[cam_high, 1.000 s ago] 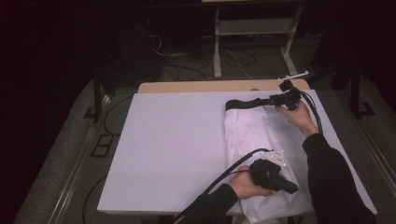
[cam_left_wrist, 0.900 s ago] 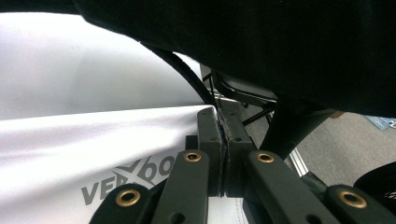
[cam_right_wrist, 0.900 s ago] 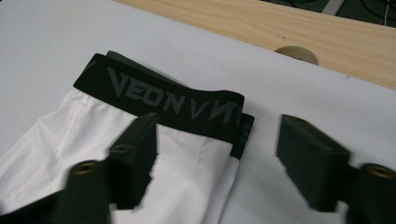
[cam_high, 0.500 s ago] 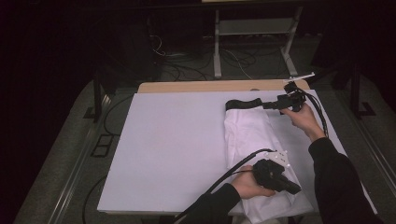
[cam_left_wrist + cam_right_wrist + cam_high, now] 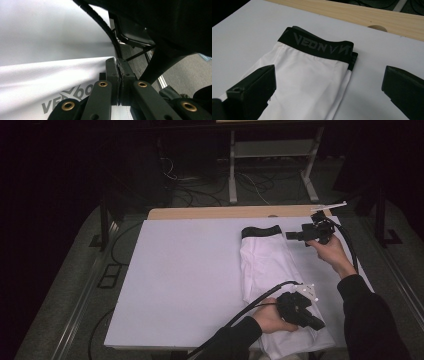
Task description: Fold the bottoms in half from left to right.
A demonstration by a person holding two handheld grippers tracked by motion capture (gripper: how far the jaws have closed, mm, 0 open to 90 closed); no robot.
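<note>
A folded white garment (image 5: 267,265) with a black waistband (image 5: 260,232) lies on the right side of the white-covered table (image 5: 185,270). My right gripper (image 5: 292,236) hovers just right of the waistband and is open. In the right gripper view its jaws (image 5: 329,75) stand wide apart over the waistband (image 5: 317,46) and white cloth (image 5: 307,85). My left gripper (image 5: 305,315) rests on the garment's near end. In the left gripper view its jaws (image 5: 119,72) are pressed together at the edge of the white cloth (image 5: 50,77), which bears a grey logo.
A bare wooden strip (image 5: 225,213) runs along the table's far edge. Beyond it are a metal stand (image 5: 270,165) and cables on the floor. The left half of the white cover is bare. Black cables trail from both grippers.
The right gripper has drawn back a little to the right, away from the waistband. The left gripper has barely shifted.
</note>
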